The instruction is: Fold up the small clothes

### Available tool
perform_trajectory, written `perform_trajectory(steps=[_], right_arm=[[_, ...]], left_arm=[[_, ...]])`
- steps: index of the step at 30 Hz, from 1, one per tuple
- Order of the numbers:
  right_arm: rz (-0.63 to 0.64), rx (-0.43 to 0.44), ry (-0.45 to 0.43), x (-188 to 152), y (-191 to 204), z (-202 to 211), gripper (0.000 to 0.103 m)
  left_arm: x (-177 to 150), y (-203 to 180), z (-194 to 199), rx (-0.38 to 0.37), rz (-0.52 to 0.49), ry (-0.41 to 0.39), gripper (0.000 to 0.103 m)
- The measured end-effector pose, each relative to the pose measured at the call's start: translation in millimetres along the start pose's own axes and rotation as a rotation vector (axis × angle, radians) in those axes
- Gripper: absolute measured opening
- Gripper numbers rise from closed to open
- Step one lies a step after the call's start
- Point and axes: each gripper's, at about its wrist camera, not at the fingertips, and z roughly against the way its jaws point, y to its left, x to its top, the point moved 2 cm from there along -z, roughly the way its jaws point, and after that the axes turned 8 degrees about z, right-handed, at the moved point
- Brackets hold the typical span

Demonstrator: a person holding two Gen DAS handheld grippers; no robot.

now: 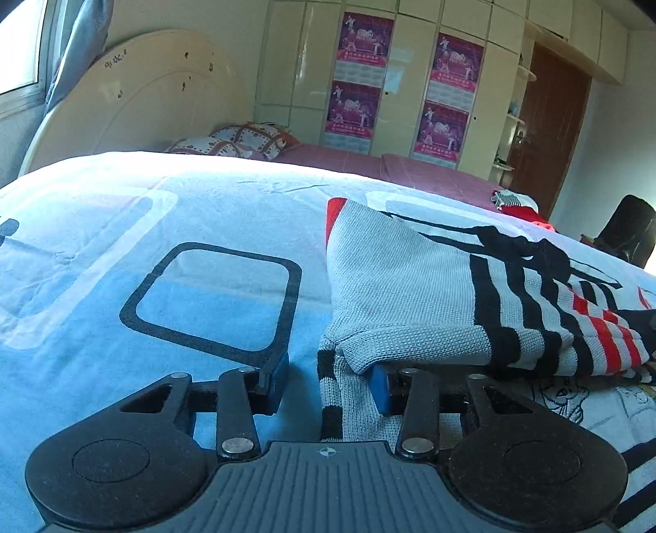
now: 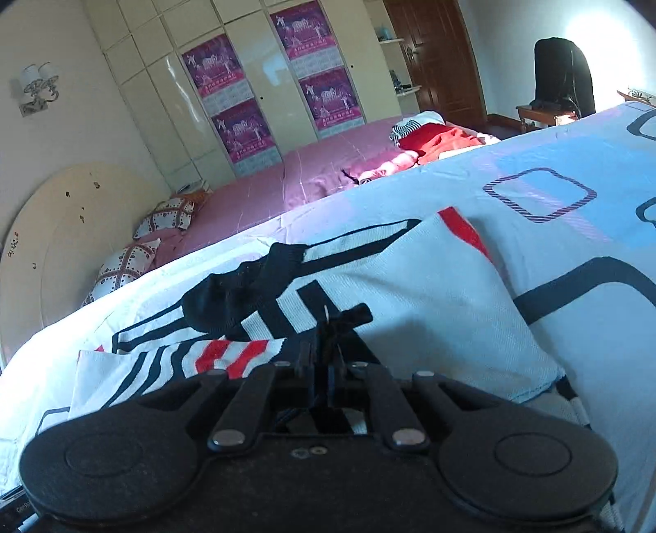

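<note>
A knitted sweater [image 1: 402, 279], pale grey with black and red stripes, lies partly folded on a bed covered by a light blue quilt [image 1: 123, 254] printed with rounded squares. The sweater sits on the near part of the quilt, to the right in the left wrist view and across the middle in the right wrist view.

The left gripper [image 1: 328, 379] is low at the sweater's near corner. Its jaws stand apart: the right blue pad is tucked under the folded grey edge, the left pad rests on bare quilt, and a striped cuff hangs between them. The pads do not press together on the cloth.

The right gripper [image 2: 326, 348] has its jaws closed tight over the sweater's dark striped part; whether any fabric is pinched between them cannot be told.

Beyond the quilt, a pink sheet [image 2: 262, 192] covers the rest of the bed, with patterned pillows [image 2: 164, 217] by a cream headboard [image 1: 135, 94] and a red garment [image 2: 434, 137] at the far side. Cream wardrobe doors carry purple posters [image 1: 363, 39].
</note>
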Motion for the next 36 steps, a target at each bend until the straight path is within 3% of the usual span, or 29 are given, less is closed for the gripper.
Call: perform_trajectory(steps=[5, 9, 11, 14, 16, 17, 18, 20, 22, 27, 29, 30, 32, 33, 36], right_arm=[[0.093, -0.001, -0.043, -3, 6, -4, 0.007], [0.13, 0.048, -0.142, 15, 8, 8, 0.007], [0.109, 0.022, -0.114, 15, 1, 2, 0.007], [0.102, -0.034, 0.012, -6, -14, -18, 0.007], [0.113, -0.021, 0.045, -17, -19, -23, 0.007], [0.117, -0.018, 0.046, -16, -20, -20, 0.01], [0.113, -0.03, 0.039, -13, -21, -13, 0.022], [0.121, -0.063, -0.042, -6, -24, 8, 0.019], [0.149, -0.005, -0.079, 2, -22, 16, 0.014], [0.329, 0.076, -0.009, -6, 20, -12, 0.013], [0.409, -0.008, 0.055, -19, 25, -28, 0.013], [0.39, -0.016, 0.047, -22, 17, -28, 0.012], [0.322, 0.005, 0.063, -15, 7, -22, 0.012], [0.317, 0.001, 0.059, -9, 8, -19, 0.018], [0.304, 0.054, -0.012, 10, 17, -20, 0.018]], left_arm=[[5, -1, -6, 0.001, 0.0, 0.012, 0.042], [3, -1, -5, 0.002, 0.0, 0.008, 0.042], [3, -2, -6, 0.008, -0.006, 0.011, 0.042], [4, -3, -7, 0.007, -0.026, 0.02, 0.042], [5, -3, -5, -0.006, -0.056, 0.038, 0.042], [6, 0, -1, -0.019, -0.068, 0.048, 0.042], [8, 5, 7, -0.027, -0.064, 0.045, 0.042], [16, 14, 30, -0.038, -0.053, -0.028, 0.042], [30, 4, 41, -0.069, -0.066, -0.091, 0.042], [39, -67, 1, -0.24, -0.129, -0.016, 0.042], [22, -78, -27, -0.212, -0.165, 0.074, 0.042], [16, -74, -36, -0.221, -0.155, 0.1, 0.044], [22, -65, -32, -0.258, -0.103, 0.112, 0.044], [30, -62, -30, -0.263, -0.079, 0.096, 0.044], [58, -58, -40, -0.257, -0.067, 0.036, 0.044]])
